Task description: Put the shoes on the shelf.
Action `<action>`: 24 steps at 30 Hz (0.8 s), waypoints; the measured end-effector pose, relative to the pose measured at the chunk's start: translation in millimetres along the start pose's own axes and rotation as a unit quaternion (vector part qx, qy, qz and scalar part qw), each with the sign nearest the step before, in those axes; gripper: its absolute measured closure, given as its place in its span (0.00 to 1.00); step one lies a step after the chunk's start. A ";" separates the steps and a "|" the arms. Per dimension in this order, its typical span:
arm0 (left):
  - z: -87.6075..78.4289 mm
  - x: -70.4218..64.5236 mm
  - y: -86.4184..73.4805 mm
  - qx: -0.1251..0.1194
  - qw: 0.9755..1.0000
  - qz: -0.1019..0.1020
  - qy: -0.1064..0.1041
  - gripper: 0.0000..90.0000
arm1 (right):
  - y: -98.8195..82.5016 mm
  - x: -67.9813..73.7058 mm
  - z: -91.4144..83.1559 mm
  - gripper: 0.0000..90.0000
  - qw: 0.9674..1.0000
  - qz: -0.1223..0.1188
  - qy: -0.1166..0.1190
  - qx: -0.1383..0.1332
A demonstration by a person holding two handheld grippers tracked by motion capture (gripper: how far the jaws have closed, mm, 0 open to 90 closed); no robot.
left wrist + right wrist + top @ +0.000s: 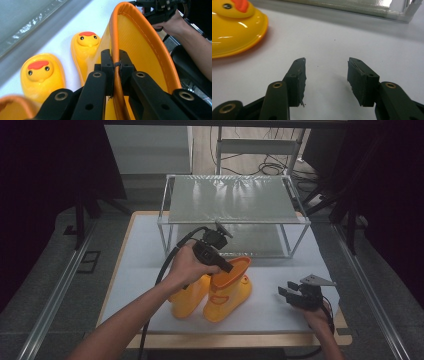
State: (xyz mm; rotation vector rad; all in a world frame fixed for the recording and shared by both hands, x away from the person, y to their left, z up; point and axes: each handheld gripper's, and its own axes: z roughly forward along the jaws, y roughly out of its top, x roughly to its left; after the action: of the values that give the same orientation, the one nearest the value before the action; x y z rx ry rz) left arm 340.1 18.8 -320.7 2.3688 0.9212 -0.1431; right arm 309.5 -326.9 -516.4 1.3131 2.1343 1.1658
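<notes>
The right-hand boot (227,290) is yellow with an orange rim, and it stands near the front edge of the tabletop (145,245), about halfway along that edge. The left gripper (226,265) comes down on it from above and pinches the orange rim at the top. In the left gripper view its two black jaws are pressed tight on that rim (115,62), one inside the boot and one outside.

The other boot (189,296) stands just beside it on the left, touching it or very nearly so. Both toes have a little duck face (black dot eyes and a red patch on top), and both faces (37,68) point toward the far edge of the tabletop.

The right gripper (289,290) sits near the front right corner of the tabletop, well apart from the boots. Its jaws stand apart with nothing between them, just above the white top (327,72). In the right gripper view, the rounded toe of a boot (234,27) shows off to one side.

A metal shelf rack (235,197) stands along the far edge of the tabletop, behind the boots. It has a grey top shelf and a lower shelf under it.
</notes>
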 end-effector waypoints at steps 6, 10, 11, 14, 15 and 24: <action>-4.4 5.9 -22.1 0.006 1.000 0.008 0.018 0.96 | 0.0 0.0 0.2 0.54 1.000 0.000 -0.001 0.000; -8.8 14.5 -36.2 0.005 1.000 0.004 0.021 0.95 | 0.0 -0.3 0.4 0.54 1.000 0.000 0.000 -0.001; -9.5 15.6 -39.2 0.007 1.000 0.007 0.026 0.95 | 0.0 -0.4 0.3 0.54 1.000 0.000 0.000 0.000; -10.6 17.3 -46.8 0.009 0.999 0.009 0.031 0.95 | 0.0 -0.1 0.7 0.54 1.000 0.001 0.000 -0.002; -10.9 17.4 -48.2 0.009 0.999 0.009 0.031 0.94 | 0.0 -0.1 0.4 0.54 1.000 -0.001 0.000 0.000; -9.0 13.8 -55.1 0.004 1.000 0.006 0.026 0.81 | 0.1 0.4 0.4 0.54 1.000 -0.002 0.001 0.000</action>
State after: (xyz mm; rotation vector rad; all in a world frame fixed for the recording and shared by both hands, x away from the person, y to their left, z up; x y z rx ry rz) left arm 313.9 64.3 -344.1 2.3955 0.9309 -0.0814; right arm 309.6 -326.4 -516.6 1.3083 2.1363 1.1667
